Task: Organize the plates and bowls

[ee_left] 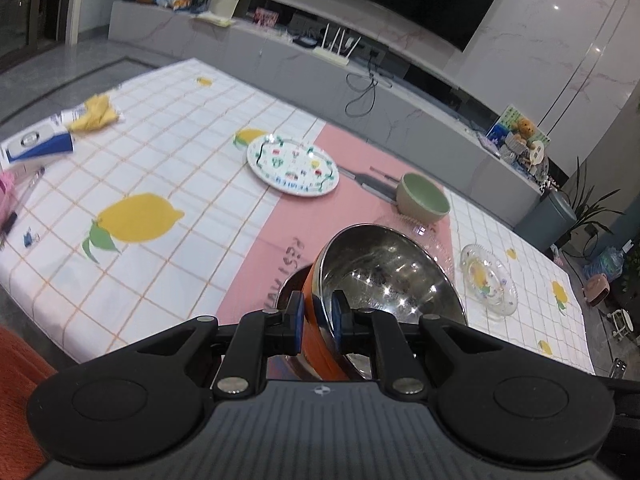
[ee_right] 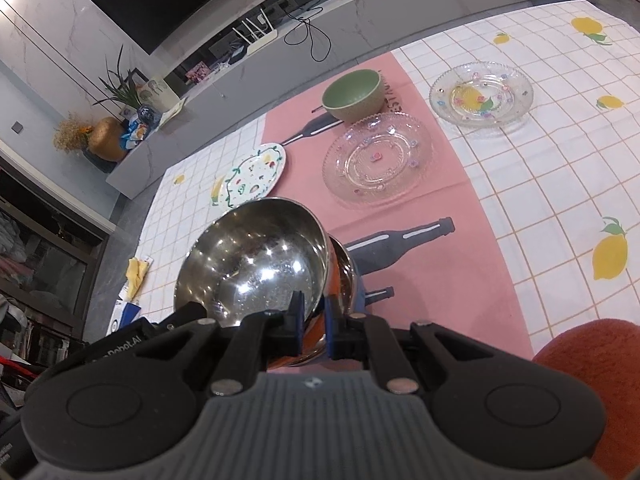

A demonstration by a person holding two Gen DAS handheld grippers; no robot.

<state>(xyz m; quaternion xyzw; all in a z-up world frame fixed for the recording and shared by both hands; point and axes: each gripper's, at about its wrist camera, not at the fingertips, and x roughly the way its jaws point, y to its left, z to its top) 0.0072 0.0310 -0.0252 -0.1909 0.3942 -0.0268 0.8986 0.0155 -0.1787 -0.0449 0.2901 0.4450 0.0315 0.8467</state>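
A: Tongs first. What have they got?

B: Left tongs pinched narrow on the rim of the steel bowl, one pad inside, one on its orange outer wall. Right tongs also clamped tight on a rim of that bowl, from the opposite side. So both hands carry one bowl, tilted, mouth facing away.

A: And what's under it?

B: A 2nd steel bowl directly below and just behind, on the pink strip of the worktop. Looks like a nesting move: straight down, bowl over bowl. Touching or still apart, can't tell; the rims overlap in both views.

A: Which hand's nearer?

B: Equal, approx. Each grips its own side.

A: Count the rest.

B: Steel bowls: 2. Green bowl: 1, far side of the strip. Glass plates: 2, a big plate on the strip and a small plate off to its right. Painted plate: 1, on the left. All well apart from the tongs.
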